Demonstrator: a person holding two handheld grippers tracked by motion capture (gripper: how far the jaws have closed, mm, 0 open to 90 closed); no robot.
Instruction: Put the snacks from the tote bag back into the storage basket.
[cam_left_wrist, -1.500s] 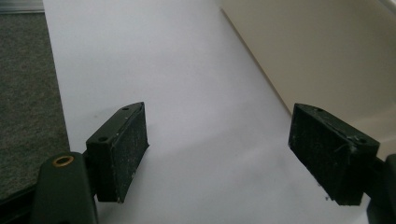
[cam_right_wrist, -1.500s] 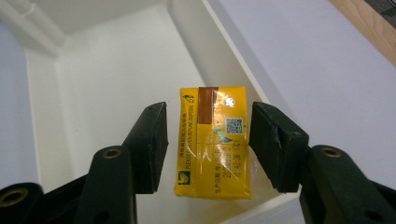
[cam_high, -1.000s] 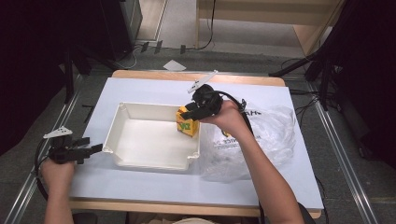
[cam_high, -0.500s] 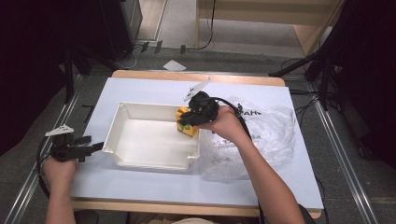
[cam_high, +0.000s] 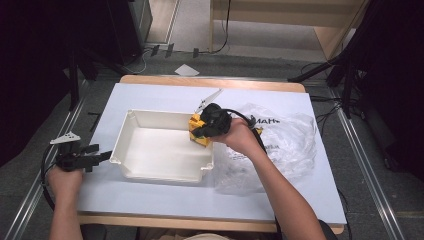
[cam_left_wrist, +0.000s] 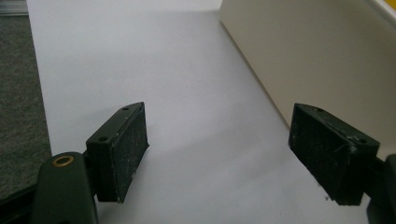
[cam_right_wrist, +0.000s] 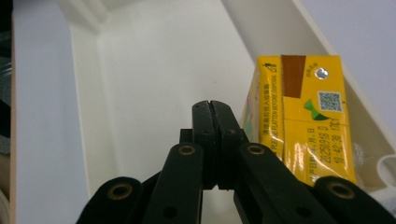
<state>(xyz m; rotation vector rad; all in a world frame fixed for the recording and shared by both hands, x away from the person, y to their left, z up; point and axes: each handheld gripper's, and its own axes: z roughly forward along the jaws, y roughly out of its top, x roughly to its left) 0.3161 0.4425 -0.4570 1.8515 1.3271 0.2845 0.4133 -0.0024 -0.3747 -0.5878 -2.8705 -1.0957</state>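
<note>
Right gripper (cam_right_wrist: 211, 105) now lower beside carton (cam_right_wrist: 299, 116) (jaws closed).

Yellow carton (cam_right_wrist: 303, 126) date stamp "20250918" (partly legible), QR code

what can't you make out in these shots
- Carton: its lower end is hidden behind the right tongs in the right gripper view; in the high view the hand covers much of it. Whether it touches the bin floor can't be told.
- Bag: contents unclear through crumpled plastic in the high view; its print is partly hidden by the hand.
- Bin: the left gripper view's edges cut off all but an outer wall.
- Left tongs: too small in the high view.
</note>
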